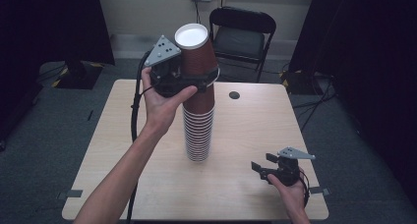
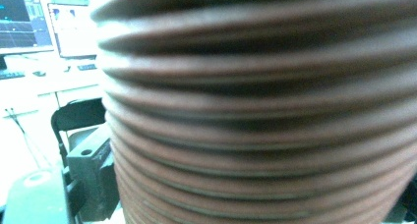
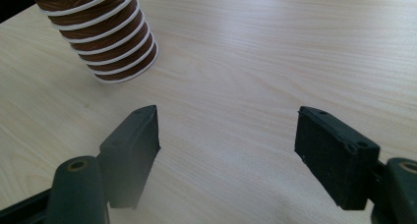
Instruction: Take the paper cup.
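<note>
At table centre: inverted paper cup stack (image 1: 199, 116), top cup tilting toward 11 o'clock. Left gripper (image 1: 189, 79) clamps stack's upper part. Right gripper (image 1: 263, 169) at 5 o'clock, jaws wide, empty. Cups light, crushable; grip sidewall gently.

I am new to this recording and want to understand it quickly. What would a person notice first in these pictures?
First comes the tall stack of brown paper cups, standing upside down in the middle of the light wooden table. The left gripper is clamped around the stack near its top, under the uppermost cup. The right gripper rests low near the table's front right corner, its black fingers spread wide apart with nothing between them.
</note>
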Demonstrator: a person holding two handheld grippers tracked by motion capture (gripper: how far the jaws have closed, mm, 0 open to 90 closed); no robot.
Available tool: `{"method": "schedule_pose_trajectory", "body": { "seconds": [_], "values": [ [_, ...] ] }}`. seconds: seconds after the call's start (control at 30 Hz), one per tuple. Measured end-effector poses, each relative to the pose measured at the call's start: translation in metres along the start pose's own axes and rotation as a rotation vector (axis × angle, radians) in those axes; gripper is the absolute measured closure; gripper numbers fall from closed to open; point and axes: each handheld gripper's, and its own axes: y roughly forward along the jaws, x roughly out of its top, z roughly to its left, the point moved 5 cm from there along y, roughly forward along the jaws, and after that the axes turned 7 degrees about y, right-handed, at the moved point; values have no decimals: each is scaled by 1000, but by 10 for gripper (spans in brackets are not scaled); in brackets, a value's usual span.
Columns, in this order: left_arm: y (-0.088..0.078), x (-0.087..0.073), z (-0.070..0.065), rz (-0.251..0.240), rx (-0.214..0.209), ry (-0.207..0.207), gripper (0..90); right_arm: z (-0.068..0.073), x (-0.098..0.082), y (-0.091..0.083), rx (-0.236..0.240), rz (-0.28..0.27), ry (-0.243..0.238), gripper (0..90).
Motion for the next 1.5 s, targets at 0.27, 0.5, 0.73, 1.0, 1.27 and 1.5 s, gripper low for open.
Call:
{"method": "schedule_pose_trajectory", "body": {
  "seconds": [0.27,0.5,0.73,1.0,1.27,1.5],
  "values": [
    [-9,2,0,-23,7,3,112,0,-1,1,4,1,1,250],
    [-19,3,4,-36,21,-17,111,1,-1,2,8,0,-1,251],
    [-34,0,8,-50,28,-24,112,3,-1,2,10,1,-4,253],
    [-52,-5,18,-63,50,-32,112,4,-1,3,11,0,-10,254],
    [-68,-20,24,-26,81,-29,112,5,-1,2,13,-4,-12,254],
    [-85,-34,34,-8,111,-39,112,6,-1,3,11,0,-15,254]
  ]
}}
